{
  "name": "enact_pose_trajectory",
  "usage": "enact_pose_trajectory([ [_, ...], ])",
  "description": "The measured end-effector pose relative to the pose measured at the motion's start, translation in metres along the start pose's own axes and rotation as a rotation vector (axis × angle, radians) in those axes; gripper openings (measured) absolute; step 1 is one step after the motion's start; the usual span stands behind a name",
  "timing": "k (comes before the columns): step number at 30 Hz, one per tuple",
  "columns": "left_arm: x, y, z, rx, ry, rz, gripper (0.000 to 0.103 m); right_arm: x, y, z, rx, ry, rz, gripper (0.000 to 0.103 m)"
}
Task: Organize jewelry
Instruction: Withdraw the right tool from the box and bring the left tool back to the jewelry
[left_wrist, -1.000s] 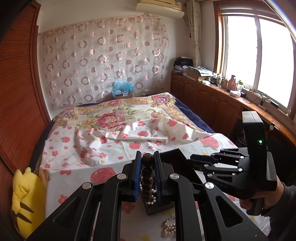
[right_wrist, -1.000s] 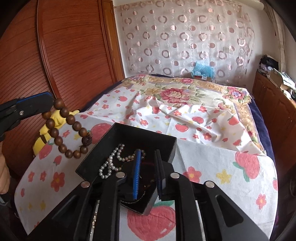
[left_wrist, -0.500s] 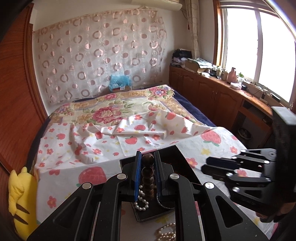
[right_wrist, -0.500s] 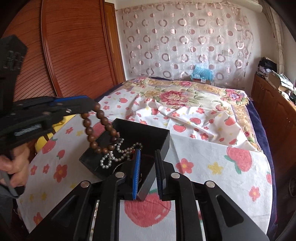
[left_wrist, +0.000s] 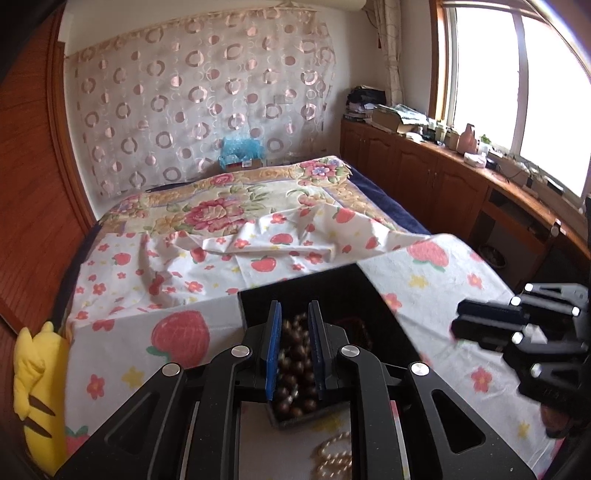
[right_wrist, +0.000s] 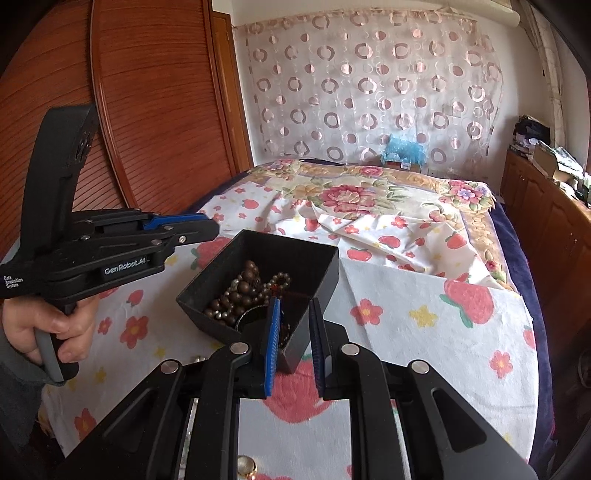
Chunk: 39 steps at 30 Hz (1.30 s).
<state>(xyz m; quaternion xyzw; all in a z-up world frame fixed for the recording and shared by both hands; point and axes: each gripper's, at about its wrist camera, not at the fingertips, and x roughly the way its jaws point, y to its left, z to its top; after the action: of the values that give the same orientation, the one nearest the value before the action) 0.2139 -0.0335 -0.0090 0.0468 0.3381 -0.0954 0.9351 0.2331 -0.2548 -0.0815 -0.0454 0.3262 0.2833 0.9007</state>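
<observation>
The wooden bead bracelet (right_wrist: 242, 295) lay heaped in a black box (right_wrist: 325, 266) on a bed covered by a strawberry-print sheet (right_wrist: 424, 332), with a darker beaded piece beside it in the same box.

At the left of the right-wrist view, a hand (right_wrist: 48, 328) gripped the handle of the left gripper (right_wrist: 212, 229), which hovered above and to the left of the box. Its jaws were slightly apart and empty, with the bracelet lying free below them. In the left-wrist view the brown beads showed in the gap between the blue pads (left_wrist: 273, 350), not pinched.

In the middle sat the box, open-topped and tilted up at its near corner.

Further right, the right gripper (right_wrist: 293, 343) straddled that near corner, one pad inside and one outside. Its jaws stood partly open (whether they actually pinched the wall could not be told).

A pearl strand (left_wrist: 334, 458) lay on the sheet just outside the box, near the left gripper's base.

Judging from this, the release looked done. Doing it well would mean lifting the left gripper straight up so no bead snags, while the right steadies the box.
</observation>
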Motion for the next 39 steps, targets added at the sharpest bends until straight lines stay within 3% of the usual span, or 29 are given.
enact_pose_trajectory([
  [11, -0.035, -0.006, -0.06, 0.004, 0.011, -0.036, 0.025, -0.034, 0.011, -0.053, 0.018, -0.013, 0.004, 0.018],
  [13, -0.044, -0.007, -0.073, -0.008, 0.008, -0.055, 0.035, -0.042, 0.014, -0.063, 0.02, -0.012, 0.001, 0.019],
  [15, -0.051, -0.01, -0.083, -0.016, 0.009, -0.066, 0.038, -0.048, 0.017, -0.073, 0.021, -0.015, -0.009, 0.029],
  [23, -0.071, -0.018, -0.123, -0.048, 0.035, -0.076, 0.047, -0.065, 0.023, -0.116, 0.031, 0.009, -0.045, 0.03],
  [25, -0.074, -0.023, -0.131, -0.041, 0.041, -0.078, 0.057, -0.066, 0.022, -0.124, 0.036, 0.019, -0.054, 0.031],
  [31, -0.083, -0.037, -0.149, -0.026, 0.041, -0.081, 0.071, -0.067, 0.028, -0.142, 0.024, 0.031, -0.069, 0.04],
  [39, -0.083, -0.056, -0.162, -0.009, 0.072, -0.11, 0.072, -0.055, 0.024, -0.151, 0.044, 0.047, -0.087, 0.042],
])
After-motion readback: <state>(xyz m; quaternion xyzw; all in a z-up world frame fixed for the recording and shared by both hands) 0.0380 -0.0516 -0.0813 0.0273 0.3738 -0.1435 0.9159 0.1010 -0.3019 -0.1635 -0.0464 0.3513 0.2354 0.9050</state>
